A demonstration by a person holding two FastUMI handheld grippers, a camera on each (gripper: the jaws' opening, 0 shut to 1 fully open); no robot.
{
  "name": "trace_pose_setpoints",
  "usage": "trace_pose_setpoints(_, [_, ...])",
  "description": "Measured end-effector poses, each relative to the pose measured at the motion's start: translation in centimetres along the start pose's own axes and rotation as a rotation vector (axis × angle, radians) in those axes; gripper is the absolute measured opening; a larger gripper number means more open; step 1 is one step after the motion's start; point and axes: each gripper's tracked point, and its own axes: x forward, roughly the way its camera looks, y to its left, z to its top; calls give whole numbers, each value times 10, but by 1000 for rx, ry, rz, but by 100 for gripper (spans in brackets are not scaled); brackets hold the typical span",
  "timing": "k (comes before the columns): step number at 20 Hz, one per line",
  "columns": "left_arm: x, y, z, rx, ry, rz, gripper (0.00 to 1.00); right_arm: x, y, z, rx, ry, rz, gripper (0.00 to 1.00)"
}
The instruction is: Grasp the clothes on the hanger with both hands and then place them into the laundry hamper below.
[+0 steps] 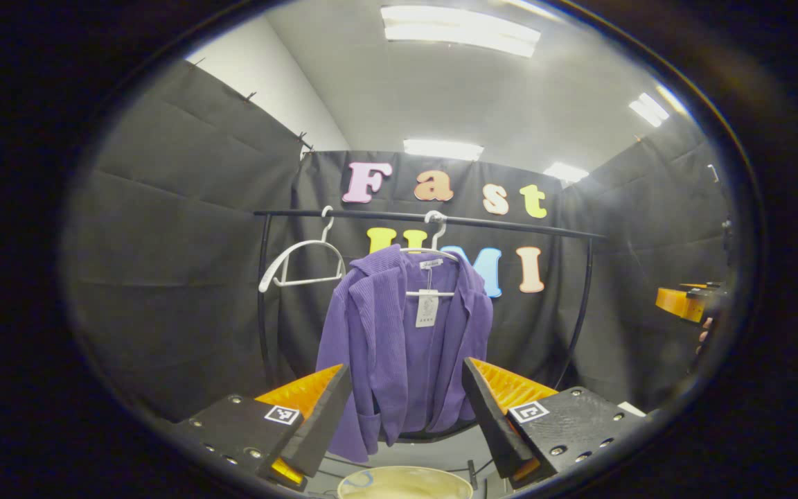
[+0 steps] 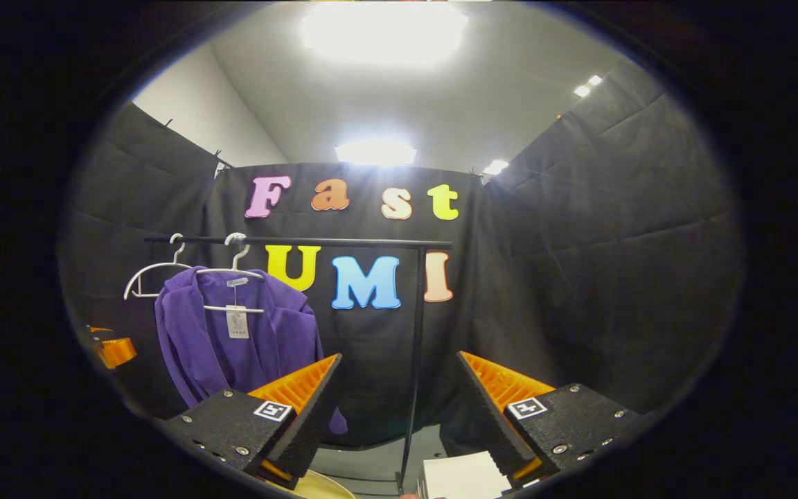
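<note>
Though wide open and empty, the left gripper [image 1: 406, 409] faces the jacket [image 1: 402, 346] hanging lengthwise dead ahead above the hamper [image 1: 404, 483]. The right gripper [image 2: 399, 416], also open, has the jacket [image 2: 233, 339] off left, farther.

1. Two grippers: the left gripper [image 1: 406, 409] and the right gripper [image 2: 399, 402], each with two orange fingers [image 1: 302, 391] spread wide.
2. One purple jacket [image 1: 402, 346] with one white tag [image 1: 427, 308].
3. Two white hangers: one empty hanger [image 1: 302, 263], one jacket hanger [image 1: 430, 253].
4. One black rail [image 1: 433, 220].
5. One hamper [image 1: 404, 483].
</note>
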Motion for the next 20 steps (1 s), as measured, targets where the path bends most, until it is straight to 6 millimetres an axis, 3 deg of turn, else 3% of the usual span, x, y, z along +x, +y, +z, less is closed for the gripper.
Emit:
trace_pose_setpoints(4, [14,3,11,-8,3,10,93,28,39,21,32,-10,82,97])
trace_pose_setpoints(9, [37,6,34,-48,1,38,93,73,88,25,54,37,163,97])
trace_pose_setpoints(15, [89,11,53,-47,-11,113,93,133,161,21,105,65,273,97])
trace_pose_setpoints(20, [146,16,56,7,-9,194,92,199,204,-4,166,146,358,97])
